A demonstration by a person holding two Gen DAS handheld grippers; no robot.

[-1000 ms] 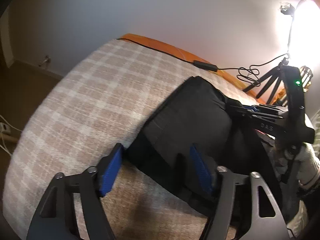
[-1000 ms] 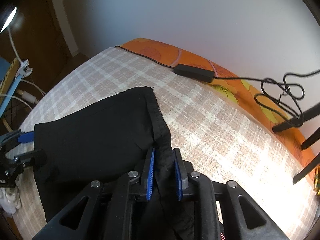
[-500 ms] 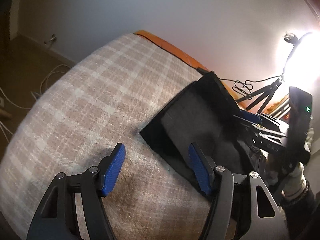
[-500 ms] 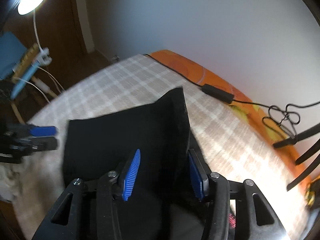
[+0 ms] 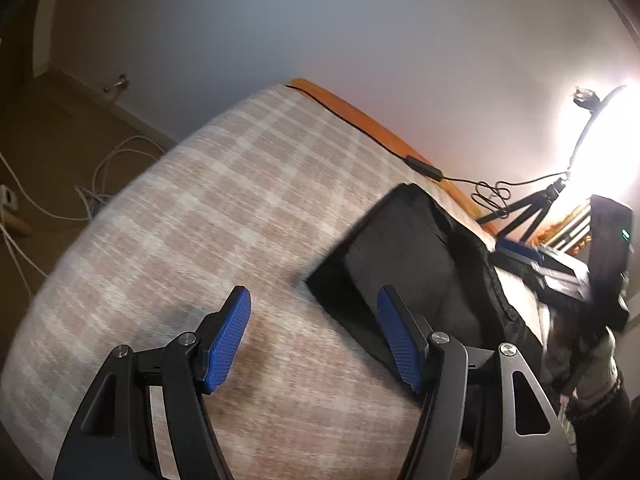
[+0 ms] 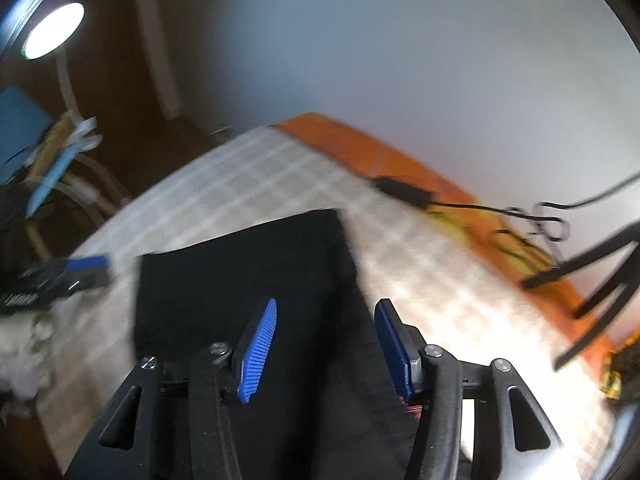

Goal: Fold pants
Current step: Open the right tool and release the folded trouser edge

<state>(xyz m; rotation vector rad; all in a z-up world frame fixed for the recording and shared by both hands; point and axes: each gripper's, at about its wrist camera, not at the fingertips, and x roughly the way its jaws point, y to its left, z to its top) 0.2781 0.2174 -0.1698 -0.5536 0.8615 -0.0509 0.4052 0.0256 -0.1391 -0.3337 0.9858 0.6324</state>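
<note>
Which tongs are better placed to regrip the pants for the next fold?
Right, probably. The right tongs hang open directly over the black pants; the left tongs are open mostly over the bare plaid blanket.

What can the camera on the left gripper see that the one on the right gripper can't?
Only the left wrist view shows white cables on the floor and a bright lamp on a black stand. Only the right wrist view shows a round light and some blue things at its left edge. Both show the black pants lying on the checked blanket, the orange edge, a black cable box, and both open grippers: left gripper, right gripper.
</note>
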